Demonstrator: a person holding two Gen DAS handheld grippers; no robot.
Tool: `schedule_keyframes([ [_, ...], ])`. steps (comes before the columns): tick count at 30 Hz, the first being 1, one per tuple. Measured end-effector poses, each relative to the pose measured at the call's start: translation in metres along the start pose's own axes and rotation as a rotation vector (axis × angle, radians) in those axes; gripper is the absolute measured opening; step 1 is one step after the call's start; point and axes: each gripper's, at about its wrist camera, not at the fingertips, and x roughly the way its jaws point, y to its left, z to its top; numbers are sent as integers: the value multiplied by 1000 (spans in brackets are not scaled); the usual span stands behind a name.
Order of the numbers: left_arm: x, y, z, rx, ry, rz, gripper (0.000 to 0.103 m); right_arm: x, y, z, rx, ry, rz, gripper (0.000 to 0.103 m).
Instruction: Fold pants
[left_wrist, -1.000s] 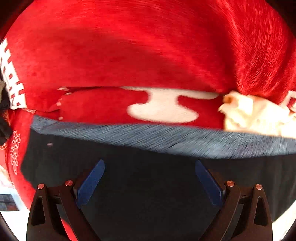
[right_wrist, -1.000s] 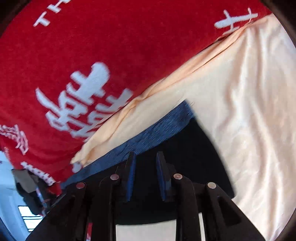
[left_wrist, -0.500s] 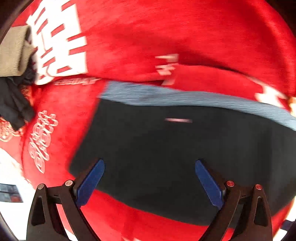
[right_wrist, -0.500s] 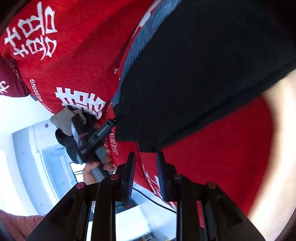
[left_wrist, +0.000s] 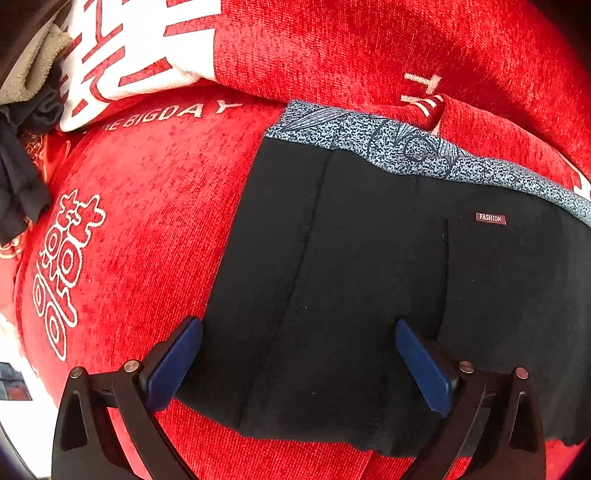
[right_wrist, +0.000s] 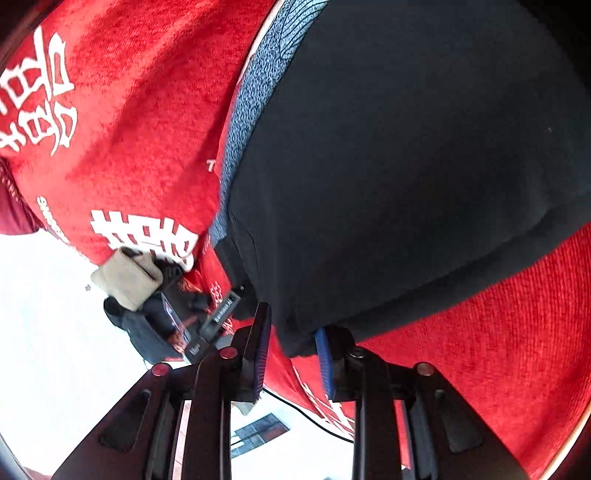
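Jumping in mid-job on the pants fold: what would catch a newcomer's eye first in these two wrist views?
The black pants with their speckled blue-grey waistband lie flat on a bright red blanket printed with white characters. The right gripper pinches an edge of the pants near the bottom of its view. The left gripper hangs open over the black fabric.

The pants (left_wrist: 369, 277) run off the right edge of the left wrist view, so their full length cannot be told. In the right wrist view the pants (right_wrist: 406, 147) fill the upper right and are cut by the frame — the far side is out of sight. Their lower corner drops between the right gripper (right_wrist: 291, 354) fingers; whether the pads press it cannot be told. A dark device (right_wrist: 207, 328) beyond is blurred — its label too small to read.
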Motion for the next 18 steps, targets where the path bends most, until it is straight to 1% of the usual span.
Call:
schedule_keyframes([
  [1, -7, -2, 1, 3, -1, 0, 103, 2, 0, 1, 10, -2, -14, 28],
  [2, -7, -2, 2, 7, -4, -2, 103, 5, -1, 2, 28, 2, -42, 24],
  [3, -7, -1, 1, 9, -8, -5, 103, 6, 0, 2, 42, -3, -61, 11],
  [5, -8, 0, 0, 12, -6, -7, 103, -1, 11, -1, 12, -35, -33, 10],
  [6, -7, 2, 2, 16, -5, -9, 103, -6, 17, -6, -29, -45, -43, 9],
  [7, -6, 3, 2, 21, -7, -14, 103, -8, 19, -11, -58, -51, -69, 9],
  [8, -6, 3, 1, 30, -13, -19, 103, -8, 15, -16, -80, -53, -116, 9],
  [10, -6, 0, 0, 42, -25, -18, 103, -3, -5, -19, -64, -40, -194, 7],
  [12, -8, 0, 0, 45, -26, -6, 103, -7, -24, -23, 6, -29, -141, 7],
  [14, -14, -1, 0, 47, -4, 21, 103, -23, -27, -27, 8, -30, -162, 9],
  [15, -20, -1, -1, 49, 4, 35, 103, -35, -26, -29, -8, -41, -166, 15],
  [16, -30, -4, -3, 48, 3, 37, 103, -46, -26, -28, -18, -60, -172, 34],
  [17, -41, -5, -6, 45, -9, 16, 103, -60, -26, -26, -22, -98, -180, 48],
  [18, -59, -8, -9, 38, -34, -21, 103, -73, -28, -22, -21, -147, -183, 70],
])
